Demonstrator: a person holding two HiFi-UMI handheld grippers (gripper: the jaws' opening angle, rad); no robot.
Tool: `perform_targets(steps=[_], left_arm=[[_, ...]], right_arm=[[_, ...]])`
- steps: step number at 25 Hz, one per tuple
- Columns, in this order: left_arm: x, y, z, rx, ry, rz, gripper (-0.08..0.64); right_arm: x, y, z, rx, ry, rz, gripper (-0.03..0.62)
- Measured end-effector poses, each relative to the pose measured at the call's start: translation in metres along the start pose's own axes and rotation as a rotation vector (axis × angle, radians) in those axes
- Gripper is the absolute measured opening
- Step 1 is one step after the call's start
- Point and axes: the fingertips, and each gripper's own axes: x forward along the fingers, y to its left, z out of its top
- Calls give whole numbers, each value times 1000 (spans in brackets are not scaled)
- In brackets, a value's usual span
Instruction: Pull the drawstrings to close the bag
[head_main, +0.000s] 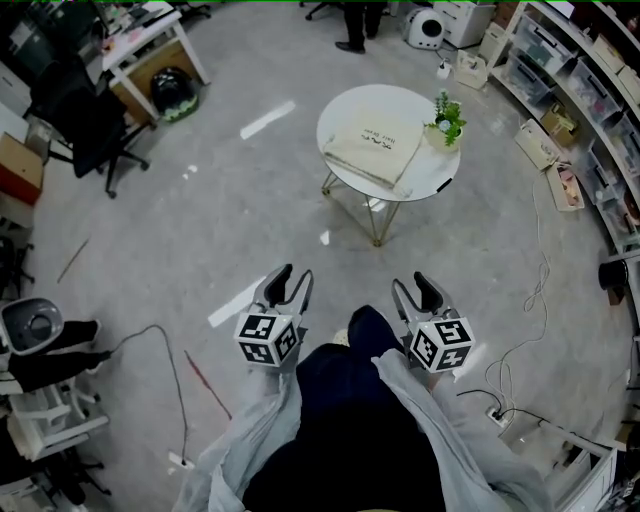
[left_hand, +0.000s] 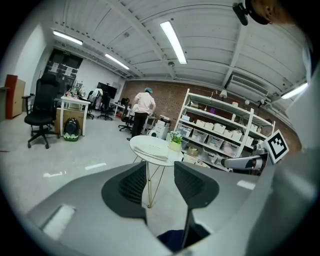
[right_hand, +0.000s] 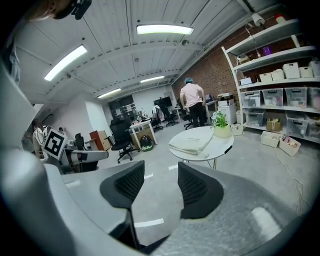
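Seen from above, a grey concrete floor (head_main: 200, 220) spreads wide, and a round white table (head_main: 440, 172) stands well ahead of the person. The cream bag (head_main: 373, 148) lies folded flat on it, with a small potted plant (head_main: 446, 120) beside it at the rim. The left gripper (head_main: 293, 277) and right gripper (head_main: 412, 283) are held low, well apart from the table. Storage shelves (head_main: 590, 100) line the right wall and a black office chair (head_main: 90, 130) stands at the left.

In the left gripper view the jaws stand parted and empty, the table's thin legs showing through the gap.

In the right gripper view the jaws are likewise parted, with only bare floor between them and the table beyond.
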Motion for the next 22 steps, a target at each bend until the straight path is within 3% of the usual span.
perform_targets(steps=[10, 15, 22], left_arm=[[26, 14, -7, -13, 52, 7, 169], [63, 37, 22, 0, 39, 21, 169], [124, 74, 78, 75, 37, 36, 169]], right_arm=[[40, -12, 5, 6, 46, 27, 199], [82, -30, 27, 2, 49, 42, 199], [150, -62, 78, -19, 39, 43, 199]])
